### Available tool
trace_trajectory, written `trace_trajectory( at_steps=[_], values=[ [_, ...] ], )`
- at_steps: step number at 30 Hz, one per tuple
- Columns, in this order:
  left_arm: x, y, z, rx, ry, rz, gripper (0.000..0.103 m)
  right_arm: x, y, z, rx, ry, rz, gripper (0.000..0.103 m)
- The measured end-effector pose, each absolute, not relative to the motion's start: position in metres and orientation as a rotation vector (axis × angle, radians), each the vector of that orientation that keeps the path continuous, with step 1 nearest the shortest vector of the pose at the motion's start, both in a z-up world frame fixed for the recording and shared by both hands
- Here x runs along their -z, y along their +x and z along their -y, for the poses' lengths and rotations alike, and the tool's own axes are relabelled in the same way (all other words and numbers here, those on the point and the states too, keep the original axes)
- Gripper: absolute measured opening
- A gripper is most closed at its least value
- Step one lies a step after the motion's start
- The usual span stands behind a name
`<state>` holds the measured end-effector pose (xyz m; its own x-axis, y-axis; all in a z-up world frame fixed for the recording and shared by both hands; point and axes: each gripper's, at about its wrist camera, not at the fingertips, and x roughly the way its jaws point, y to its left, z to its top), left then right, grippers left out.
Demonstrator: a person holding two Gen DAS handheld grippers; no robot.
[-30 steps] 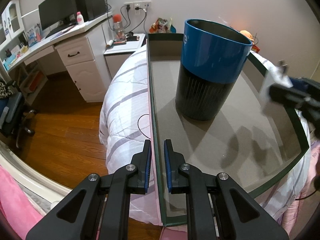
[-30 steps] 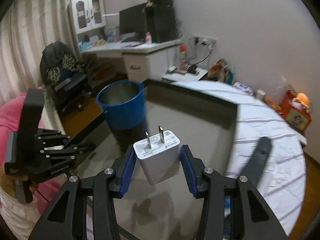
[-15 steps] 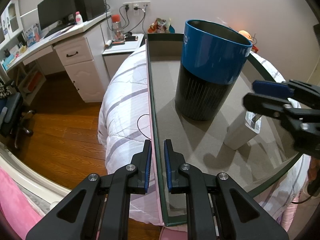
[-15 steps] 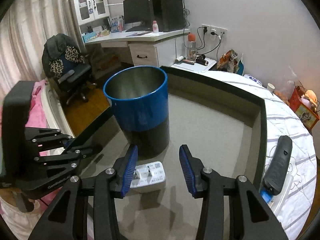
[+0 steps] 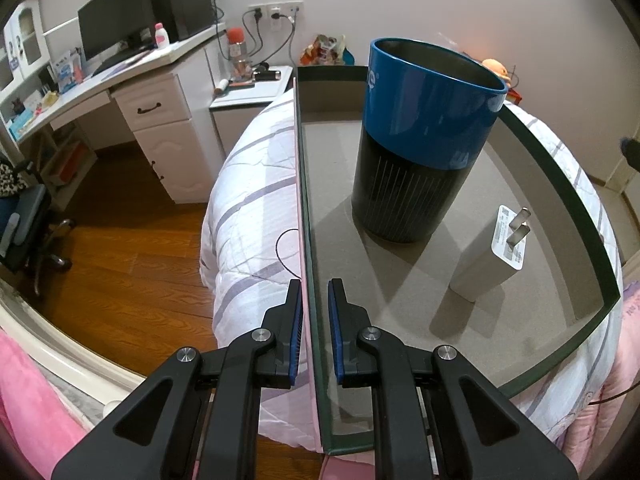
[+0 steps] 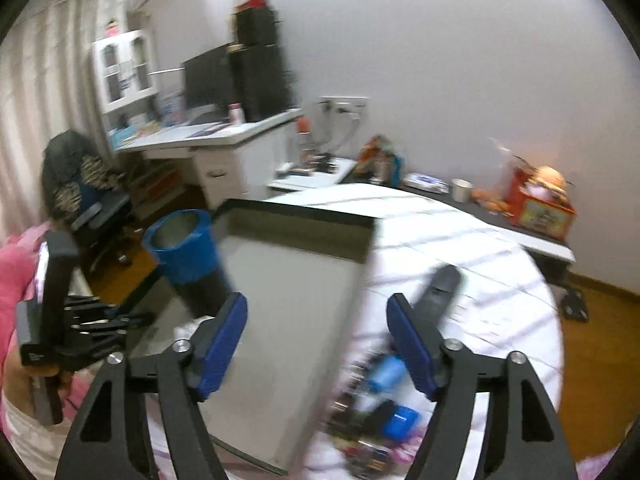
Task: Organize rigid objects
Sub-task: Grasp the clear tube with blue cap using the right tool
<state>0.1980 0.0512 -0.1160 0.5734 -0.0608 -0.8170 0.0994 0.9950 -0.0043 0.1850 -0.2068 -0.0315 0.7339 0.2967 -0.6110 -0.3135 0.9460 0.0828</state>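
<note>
left gripper clamps tray wall | right gripper just opened, empty, blurred | charger beside cup

The white charger was clamped between the fingers of the right gripper 1 second ago; now it lies free on the tray floor, just beside the blue and black cup, prongs pointing away. The right gripper's jaws have just been opening, with nothing between them, and it has pulled back off the tray, toward the bed.
</note>
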Motion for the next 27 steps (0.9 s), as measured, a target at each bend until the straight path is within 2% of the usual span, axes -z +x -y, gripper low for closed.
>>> trace_trajectory(
  at_steps=[7,16,24,25,27],
  values=[
    [0.117,0.198,-0.047,0.077,0.061,-0.958,0.011,0.057,0.178,0.265,-0.169,0.05,-0.731,0.078],
    [0.117,0.198,-0.041,0.057,0.085,-0.965,0.011,0.104,0.155,0.285,-0.128,0.049,-0.824,0.078],
    [0.117,0.196,-0.038,0.049,0.1,-0.968,0.013,0.099,0.162,0.292,-0.112,0.085,-0.777,0.077],
    [0.117,0.196,-0.038,0.05,0.1,-0.969,0.014,0.099,0.167,0.291,-0.107,0.081,-0.783,0.077],
    [0.116,0.196,-0.038,0.049,0.103,-0.969,0.014,0.1,0.177,0.288,-0.1,0.064,-0.788,0.068]
  ],
)
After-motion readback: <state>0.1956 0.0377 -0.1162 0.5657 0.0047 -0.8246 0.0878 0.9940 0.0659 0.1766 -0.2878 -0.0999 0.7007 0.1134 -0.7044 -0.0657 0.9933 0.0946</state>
